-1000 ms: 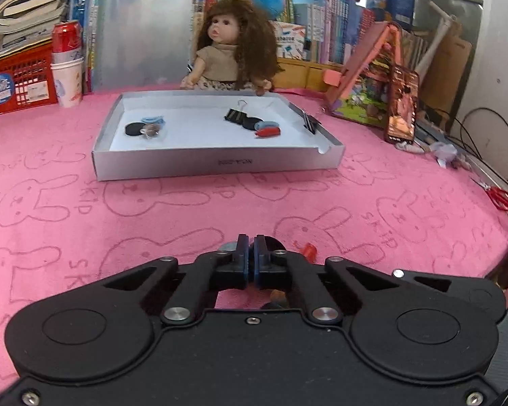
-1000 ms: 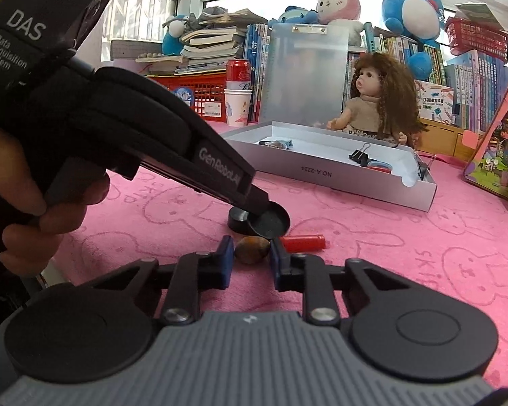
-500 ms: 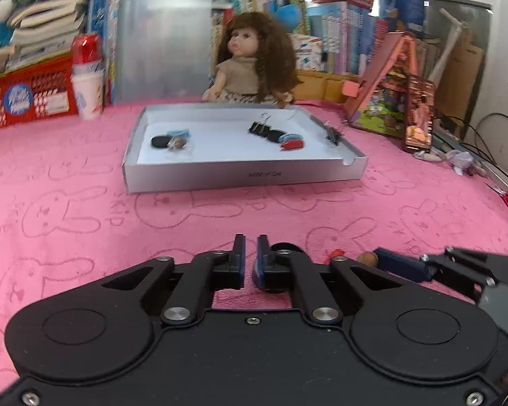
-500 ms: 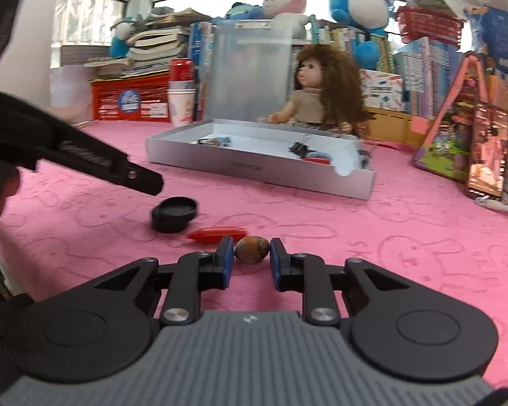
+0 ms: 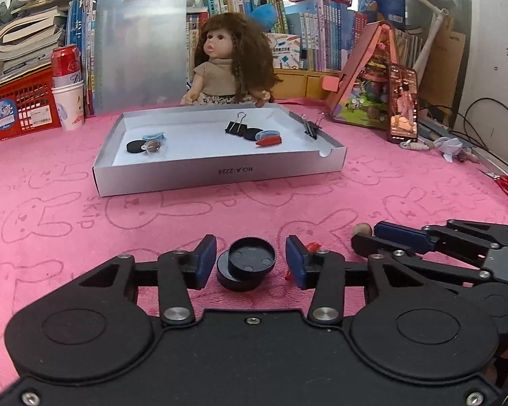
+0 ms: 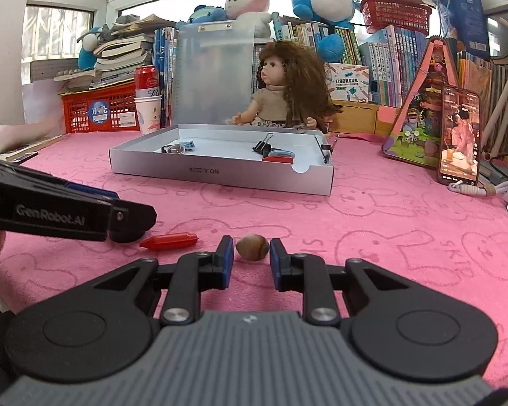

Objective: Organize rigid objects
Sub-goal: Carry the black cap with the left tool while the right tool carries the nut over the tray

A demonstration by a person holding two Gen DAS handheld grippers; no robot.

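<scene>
Left gripper (image 5: 250,264) low over the pink table (image 5: 389,196), fingers (image 5: 206,260) just opened partway, straddling two stacked black caps (image 5: 247,264) without touching; nothing held. Red crayon-like stick (image 5: 310,247) peeking past the right-hand finger, at 3 o'clock of the caps. Right gripper (image 6: 252,258) near the left one, fingers (image 6: 226,260) nearly shut around a brown nut (image 6: 252,246), thin gaps on both sides, pads not pressing. Same red stick (image 6: 169,241) at 9 o'clock of the nut. Silver tray (image 5: 220,172) well apart at 12 o'clock, holding binder clip (image 5: 235,128), black discs, blue rings. Doll (image 5: 230,67) seated just behind the tray.
</scene>
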